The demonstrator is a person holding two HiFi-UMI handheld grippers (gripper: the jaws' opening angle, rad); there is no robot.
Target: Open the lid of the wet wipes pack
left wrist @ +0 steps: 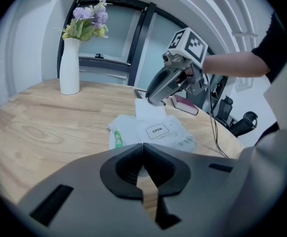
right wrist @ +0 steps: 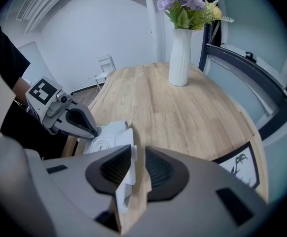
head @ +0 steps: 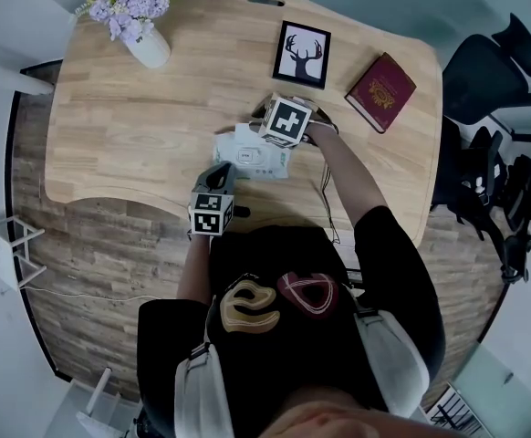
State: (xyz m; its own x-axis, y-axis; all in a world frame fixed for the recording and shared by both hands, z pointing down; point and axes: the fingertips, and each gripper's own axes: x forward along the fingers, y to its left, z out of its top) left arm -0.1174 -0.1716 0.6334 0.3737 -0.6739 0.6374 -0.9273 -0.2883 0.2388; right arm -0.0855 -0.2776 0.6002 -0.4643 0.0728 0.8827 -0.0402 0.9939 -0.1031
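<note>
A white wet wipes pack (head: 252, 153) lies flat near the middle of a pale wooden desk (head: 138, 135), close to the person's edge. On its top face, a rounded OPEN label (left wrist: 157, 130) lies flat. At the pack's far end a white flap (left wrist: 150, 110) stands lifted off the top face.

The right tool (right wrist: 137, 153) points steeply down over that far end. Its jaws are spread a little. The white flap stands between them and lies against one pad, and a gap shows between it and the other pad, so it is not pinched.

The left tool (left wrist: 143, 147) is at the pack's near end, angled down toward it. Its jaws are pressed together at the tips with nothing between them. In the right gripper view its closed tip sits at the pack's near edge; whether it presses on the pack I cannot tell.

Farther out on the desk, a framed picture (head: 302, 55) of a deer's head lies just beyond the pack. A dark red booklet (head: 381, 91) lies to its right, near the desk's right edge. A white vase (head: 147, 44) of purple and yellow flowers stands at the far left corner, well apart from the pack.

Black office chairs (head: 484, 71) stand to the right of the desk, and the floor (head: 92, 245) around it is wood-patterned.
</note>
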